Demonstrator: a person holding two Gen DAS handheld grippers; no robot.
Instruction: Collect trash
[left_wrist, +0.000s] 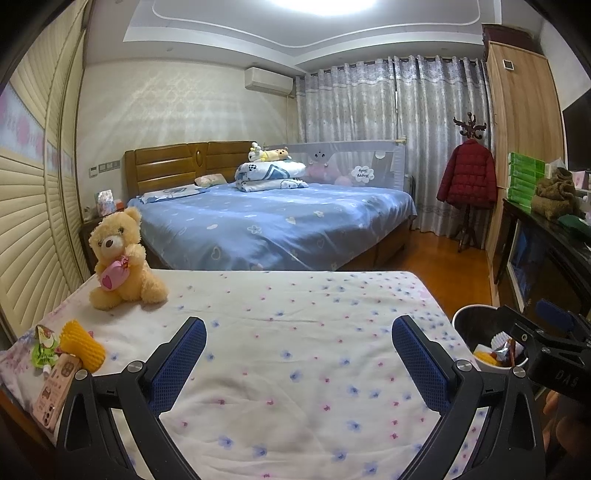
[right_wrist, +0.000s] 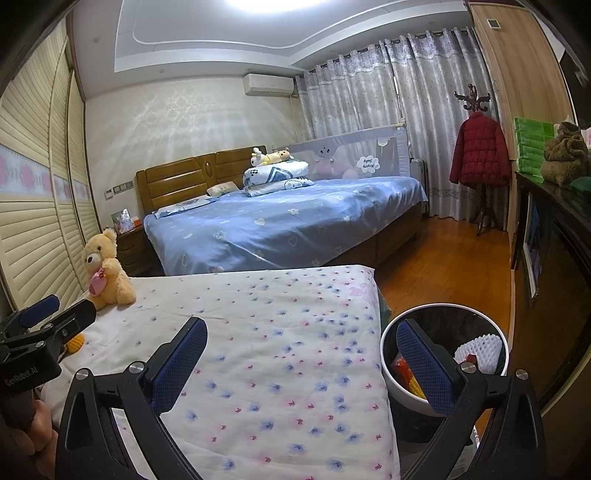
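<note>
**Operator:** My left gripper (left_wrist: 299, 363) is hovering over the flowered bedsheet (left_wrist: 295, 332) with its jaws spread wide and nothing between them. My right gripper (right_wrist: 301, 365) is the same: wide open, empty, with its right finger over the rim of the trash bin (right_wrist: 386, 363).

**Spotter:** Where's the rubbish that's left?

**Operator:** At the near left corner of the bed, well to the left of my left gripper: a yellow foam net (left_wrist: 82, 346), a green wrapper (left_wrist: 43, 349) touching it, and a pink phone (left_wrist: 55, 391) lying just beside both. The bin stands on the floor off the bed's right edge and already holds a white foam net (right_wrist: 480, 350) and some wrappers.

**Spotter:** What worries you?

**Operator:** Three things, I'd judge. The phone sits so close that a wide grab could sweep it up as trash. The wrapper is thin and flat on soft cloth, so I could pinch the sheet along with it. And the foam net squashes easily; a loose grip might let it slip on the long carry across to the bin. The teddy bear (left_wrist: 122, 258) sits far enough back not to matter.
</note>
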